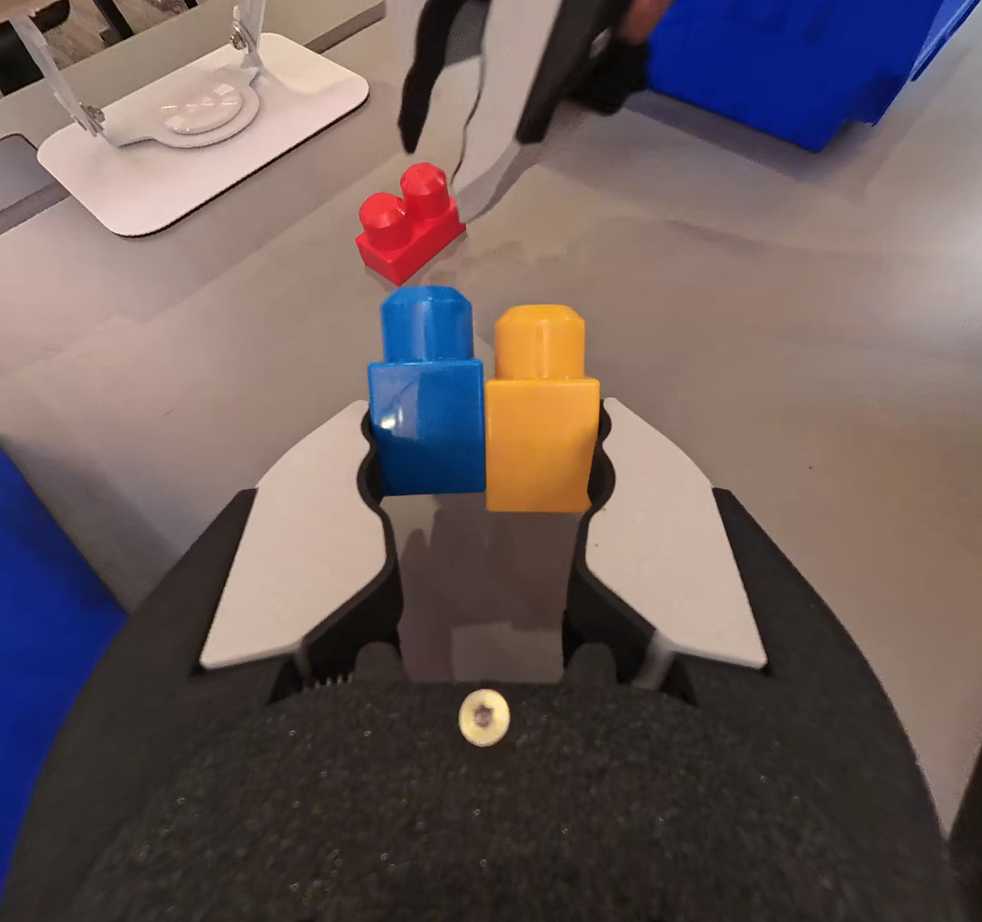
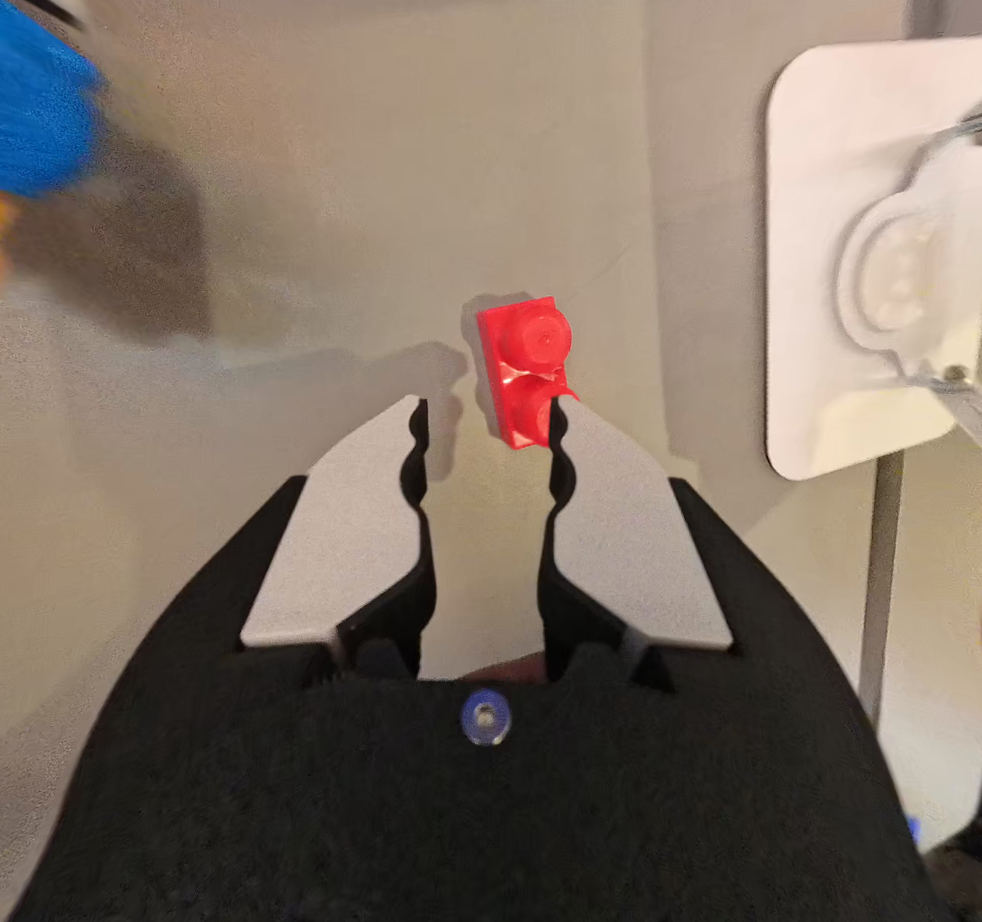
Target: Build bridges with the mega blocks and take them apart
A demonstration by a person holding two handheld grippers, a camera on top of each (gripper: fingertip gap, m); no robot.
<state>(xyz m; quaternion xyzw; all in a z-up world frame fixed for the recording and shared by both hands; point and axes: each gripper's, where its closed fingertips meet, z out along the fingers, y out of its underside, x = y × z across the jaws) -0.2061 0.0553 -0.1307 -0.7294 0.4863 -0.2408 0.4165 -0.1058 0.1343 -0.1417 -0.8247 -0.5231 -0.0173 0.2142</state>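
While the left hand-held gripper (image 1: 484,450) pinches a blue block (image 1: 428,418) and an orange block (image 1: 539,434) side by side, touching, studs up, the right hand-held gripper (image 2: 486,407) hangs spread and empty just above a red two-stud block (image 2: 523,370) lying on the grey counter (image 2: 329,206). Near it sits a white stand base (image 1: 207,137); a blue bin (image 1: 807,46) lies beyond.

- Three mega blocks in all: one blue block (image 1: 428,418), one orange block (image 1: 539,429), one red block (image 1: 406,224).
- Studs: one on the blue, one on the orange, two on the red.
- Two grippers, each with two fingers.
- One white stand base (image 1: 202,137).
- Blue bins: at least one (image 1: 807,41).
- One tabletop (image 1: 744,312).
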